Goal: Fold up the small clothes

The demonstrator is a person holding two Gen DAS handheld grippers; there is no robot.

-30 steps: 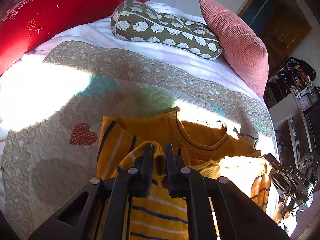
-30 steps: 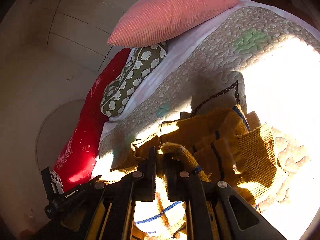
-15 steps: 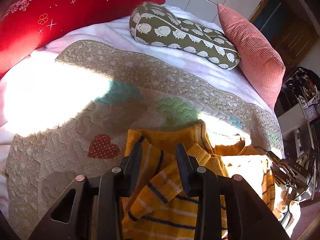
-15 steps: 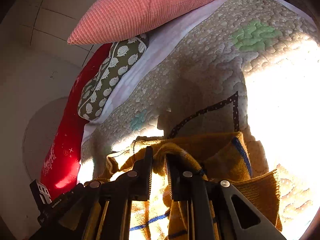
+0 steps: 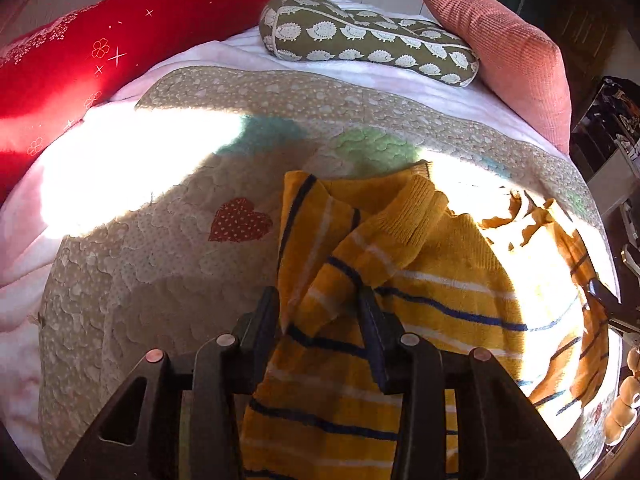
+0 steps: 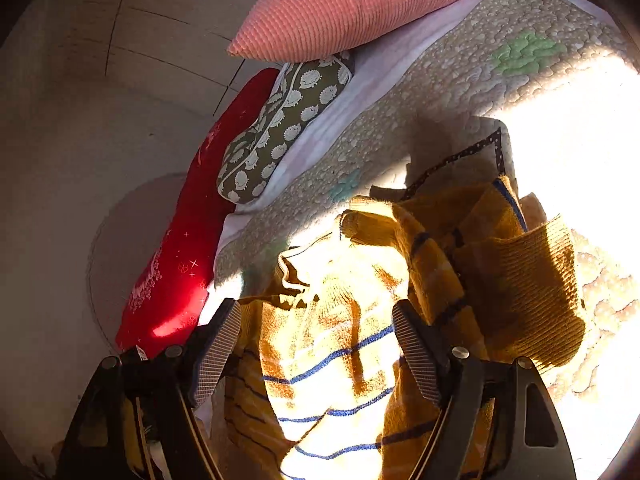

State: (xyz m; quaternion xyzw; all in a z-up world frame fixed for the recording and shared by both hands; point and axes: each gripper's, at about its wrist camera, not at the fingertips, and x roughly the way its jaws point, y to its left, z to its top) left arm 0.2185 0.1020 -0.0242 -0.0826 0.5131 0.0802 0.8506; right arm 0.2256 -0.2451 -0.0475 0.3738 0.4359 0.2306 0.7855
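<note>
A yellow striped sweater (image 5: pixel 420 280) lies on the quilt (image 5: pixel 168 264) of the bed, toward the near edge and well short of the pillows at the head: a red pillow (image 5: pixel 80 60), a hedgehog-print pillow (image 5: pixel 368 40) and a pink pillow (image 5: pixel 508 52). Both sleeves look already brought in over the body; one striped sleeve (image 5: pixel 360 248) lies slanted across the chest with its ribbed cuff uppermost, and in the right wrist view the other cuff (image 6: pixel 520 280) is doubled over at the sweater's side. The left tool (image 5: pixel 320 312) has its jaws opening, with a fold of sleeve between them that the pads no longer seem to press. The right tool (image 6: pixel 316 336) is opening wide above the sunlit body of the sweater, gripping nothing. So the sleeve folds appear laid down and let go, though they sit bunched rather than flat. What seems left is smoothing, then folding the body over itself into a compact stack. The neckline (image 5: pixel 516 216) is washed out by sun, so its lie is hard to judge.
</note>
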